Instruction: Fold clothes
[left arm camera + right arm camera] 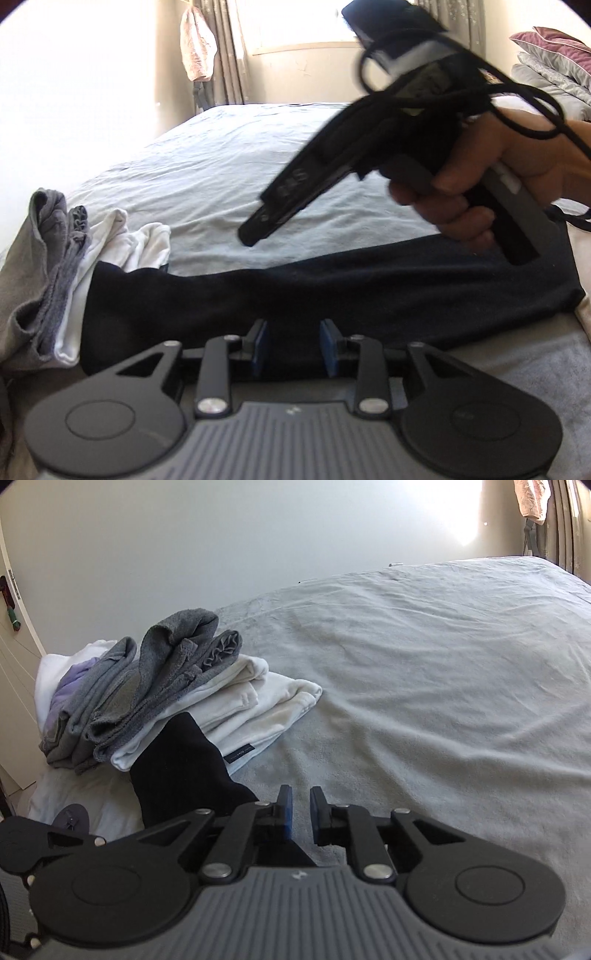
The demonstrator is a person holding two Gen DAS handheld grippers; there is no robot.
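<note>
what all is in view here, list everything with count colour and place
black garment: one, black, laid along the near edge of the bed, one end reaching the pile
pile of clothes: one, grey on top, white below, a bit of lilac, at the bed's left corner
bed sheet: one, pale blue-grey, wrinkled, covering the bed
pillows: stacked, grey and maroon, far right
curtain: one, patterned grey, by the window
pink cloth: one, hanging near the curtain
left gripper: open, over the black garment
right gripper: open, above the sheet
hand: one, holding the right gripper

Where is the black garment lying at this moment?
The black garment lies flat along the near edge of the bed, right in front of the left gripper; its left end touches the pile of folded clothes.
</note>
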